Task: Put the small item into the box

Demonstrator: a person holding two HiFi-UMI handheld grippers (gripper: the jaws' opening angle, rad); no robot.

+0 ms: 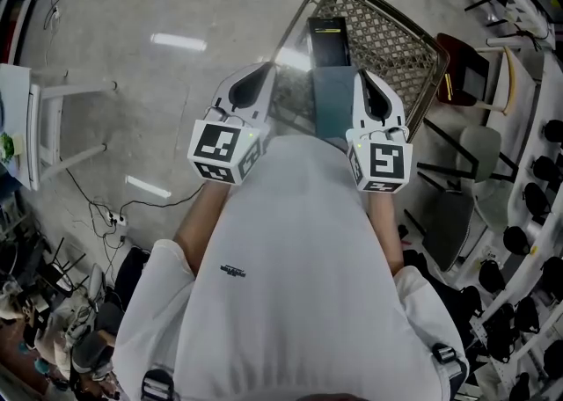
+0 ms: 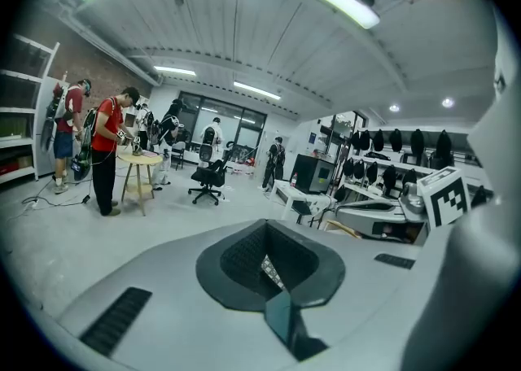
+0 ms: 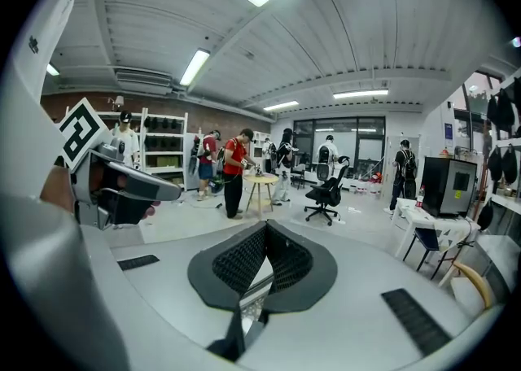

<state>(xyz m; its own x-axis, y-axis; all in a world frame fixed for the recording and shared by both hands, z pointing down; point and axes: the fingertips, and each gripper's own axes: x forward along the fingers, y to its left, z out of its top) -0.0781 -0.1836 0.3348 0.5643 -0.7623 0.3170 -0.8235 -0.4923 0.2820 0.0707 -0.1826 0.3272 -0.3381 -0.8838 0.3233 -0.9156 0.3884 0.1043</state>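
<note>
No small item and no box shows in any view. In the head view both grippers are held up in front of a person's white shirt, jaws pointing away from the body. My left gripper (image 1: 257, 81) has its jaws pressed together with nothing between them, and so does my right gripper (image 1: 369, 90). In the left gripper view the left gripper (image 2: 267, 262) looks out across a workshop. The right gripper view shows the right gripper (image 3: 257, 270) facing the same room, with only a thin slit between its dark ridged pads.
A mesh-backed chair (image 1: 391, 43) stands just ahead, with a dark flat device (image 1: 327, 40) on it. White table legs (image 1: 53, 127) and floor cables (image 1: 114, 215) lie to the left. Several people stand around a round table (image 3: 259, 182), near a black office chair (image 3: 326, 194).
</note>
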